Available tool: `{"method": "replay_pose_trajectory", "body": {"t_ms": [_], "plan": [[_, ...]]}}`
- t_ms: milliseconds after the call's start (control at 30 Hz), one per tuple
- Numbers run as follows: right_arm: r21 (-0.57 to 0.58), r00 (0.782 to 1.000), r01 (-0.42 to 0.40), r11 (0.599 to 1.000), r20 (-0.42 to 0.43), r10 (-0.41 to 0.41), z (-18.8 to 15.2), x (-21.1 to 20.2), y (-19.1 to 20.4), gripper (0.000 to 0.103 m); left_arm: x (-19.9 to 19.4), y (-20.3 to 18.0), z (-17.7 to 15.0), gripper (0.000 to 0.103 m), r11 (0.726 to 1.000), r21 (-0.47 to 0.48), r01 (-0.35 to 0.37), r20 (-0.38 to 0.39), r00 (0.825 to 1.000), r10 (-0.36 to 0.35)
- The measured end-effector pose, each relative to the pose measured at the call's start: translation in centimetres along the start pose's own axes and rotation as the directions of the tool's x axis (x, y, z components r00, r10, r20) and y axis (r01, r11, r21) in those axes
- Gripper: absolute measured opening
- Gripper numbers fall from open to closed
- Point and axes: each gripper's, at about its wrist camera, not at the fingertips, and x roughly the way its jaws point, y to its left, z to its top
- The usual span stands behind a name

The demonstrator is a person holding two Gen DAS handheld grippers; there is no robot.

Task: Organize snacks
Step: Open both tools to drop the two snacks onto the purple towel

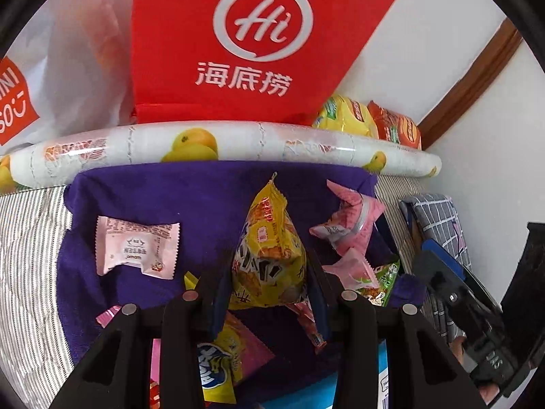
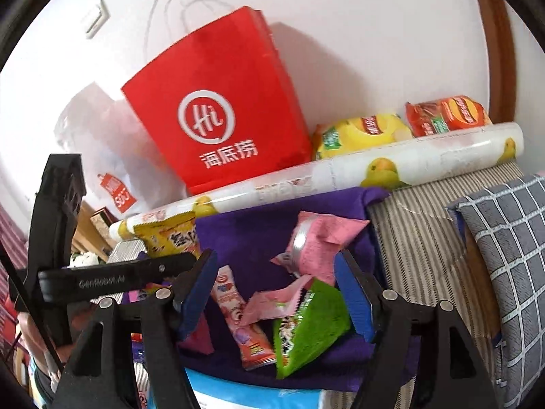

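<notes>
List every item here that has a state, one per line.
left gripper: shut on the yellow snack packet
right gripper: open, nothing gripped
red paper bag: upright against the wall
green snack packet: lying loose on the purple cloth

The bag [image 1: 262, 34] is red with a white logo. The cloth [image 1: 143, 187] is solid purple. The roll [image 1: 238, 143] is white with yellow fruit prints. The held snack packet [image 1: 269, 255] is yellow with black lettering. The pillow [image 2: 511, 255] is grey with a white grid. The wedge packet [image 2: 313, 327] is green.
</notes>
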Motion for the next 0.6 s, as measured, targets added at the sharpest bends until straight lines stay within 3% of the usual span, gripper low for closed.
{"method": "replay_pose_trajectory", "body": {"t_ms": [167,433,600], "plan": [[0.032,1.0,0.017,0.999,-0.019,-0.016,0.0,0.7,-0.8,0.07,0.8,-0.4,-0.2,0.039,0.999,0.006,0.032,-0.031,0.999,-0.032],[0.024,0.999,0.03,0.999,-0.013,-0.03,-0.1,0.6,-0.8,0.07,2.0,-0.7,-0.5,0.039,1.0,0.016,-0.007,-0.081,0.997,0.008],[0.004,0.999,0.037,0.999,-0.017,-0.037,-0.2,0.8,-0.4,0.07,1.6,-0.7,-0.3,0.064,1.0,0.011,-0.014,-0.08,0.997,0.015]]}}
